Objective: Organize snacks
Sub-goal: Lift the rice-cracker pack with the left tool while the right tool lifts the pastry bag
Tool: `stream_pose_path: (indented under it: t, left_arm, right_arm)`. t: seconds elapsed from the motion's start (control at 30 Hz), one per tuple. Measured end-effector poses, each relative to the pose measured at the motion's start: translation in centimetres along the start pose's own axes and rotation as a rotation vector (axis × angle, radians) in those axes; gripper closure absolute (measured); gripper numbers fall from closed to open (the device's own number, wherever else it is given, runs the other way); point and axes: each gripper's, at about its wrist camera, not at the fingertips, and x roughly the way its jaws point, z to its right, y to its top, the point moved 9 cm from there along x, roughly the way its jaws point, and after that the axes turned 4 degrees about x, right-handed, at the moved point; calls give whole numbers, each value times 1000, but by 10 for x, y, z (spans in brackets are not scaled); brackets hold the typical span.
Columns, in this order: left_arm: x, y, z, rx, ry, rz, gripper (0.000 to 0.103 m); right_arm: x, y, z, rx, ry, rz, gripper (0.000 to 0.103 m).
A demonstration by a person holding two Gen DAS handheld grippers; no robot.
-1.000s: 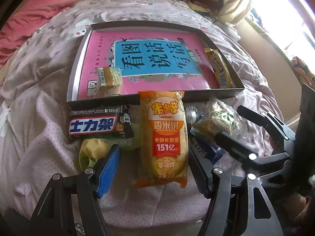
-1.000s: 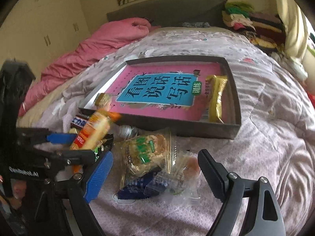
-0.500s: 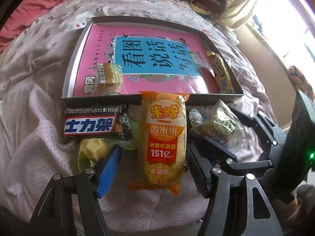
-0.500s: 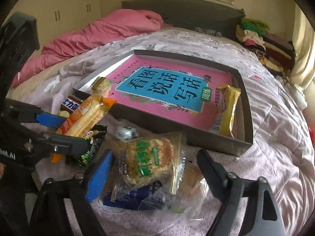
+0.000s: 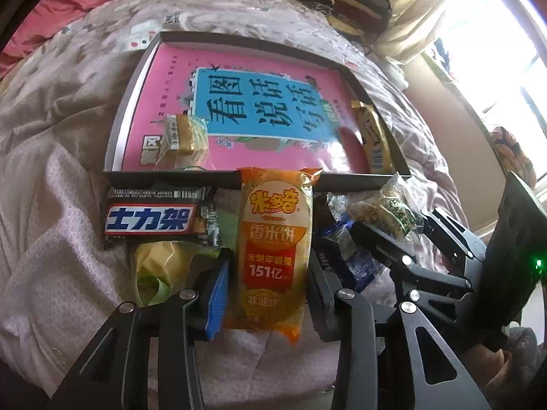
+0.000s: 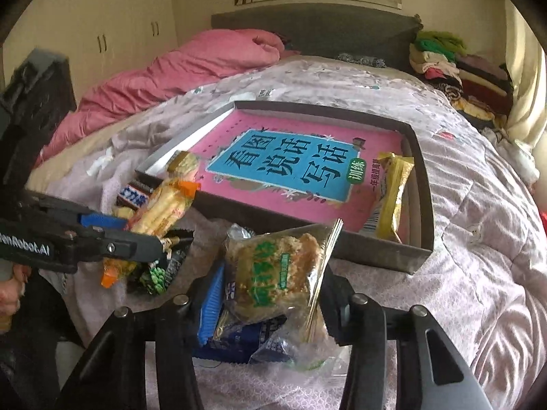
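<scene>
The left hand-held gripper (image 5: 266,283) clamps the long orange-yellow rice-cracker packet (image 5: 275,249). The right hand-held gripper (image 6: 266,294) grips the clear green-labelled crisp-cake packet (image 6: 277,273), with the grey tray (image 6: 422,184) ahead.

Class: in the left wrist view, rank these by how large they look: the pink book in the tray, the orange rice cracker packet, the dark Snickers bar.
1. Pink book with blue title panel
2. Orange rice cracker packet, though nearness to the camera enlarges it
3. Dark Snickers bar

orange rice-cracker pack (image 5: 275,249): lengthwise between fingers | green-label cracker packet (image 6: 277,275): tilted, over blue wrappers
</scene>
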Motion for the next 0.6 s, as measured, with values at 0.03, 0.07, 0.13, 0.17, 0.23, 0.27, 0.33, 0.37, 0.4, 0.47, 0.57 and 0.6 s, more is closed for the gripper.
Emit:
stream_pose_path:
  t: [0.03, 0.07, 0.13, 0.17, 0.23, 0.27, 0.33, 0.37, 0.4, 0.47, 0.57, 0.6]
  left_arm:
    - [-1, 0, 1, 2, -3, 3, 63]
    - [-2, 1, 1, 3, -2, 6, 64]
    - [-4, 3, 2, 1, -4, 14, 67]
    - [-6, 3, 1, -1, -3, 17, 67]
    - [-9, 4, -1, -8, -8, 24, 67]
    - [-9, 4, -1, -9, -9, 23, 67]
    - [-11, 5, -2, -8, -8, 27, 67]
    - [-12, 5, -2, -7, -8, 28, 67]
    - [-13, 6, -2, -7, -6, 30, 68]
    - [-12, 5, -3, -8, -7, 26, 68]
    - [-9, 3, -4, -23, -18, 14, 68]
    - [-8, 3, -5, -28, -18, 11, 68]
  right_arm:
    - [-1, 1, 1, 11, 4, 6, 54]
    - [-3, 2, 3, 24, 10, 13, 54]
    - [-7, 5, 7, 51, 20, 30, 54]
    - [-9, 6, 8, 65, 29, 35, 54]
    - [-14, 9, 11, 92, 43, 53, 54]
    - [-15, 10, 13, 101, 46, 59, 54]
    - [-17, 11, 14, 110, 45, 67, 54]
    - [-18, 11, 15, 114, 46, 71, 54]
    - [-19, 12, 15, 117, 47, 74, 54]
    - [-20, 13, 15, 119, 47, 76, 54]
    - [-19, 13, 14, 116, 47, 74, 54]
    - [-19, 13, 13, 114, 47, 73, 54]
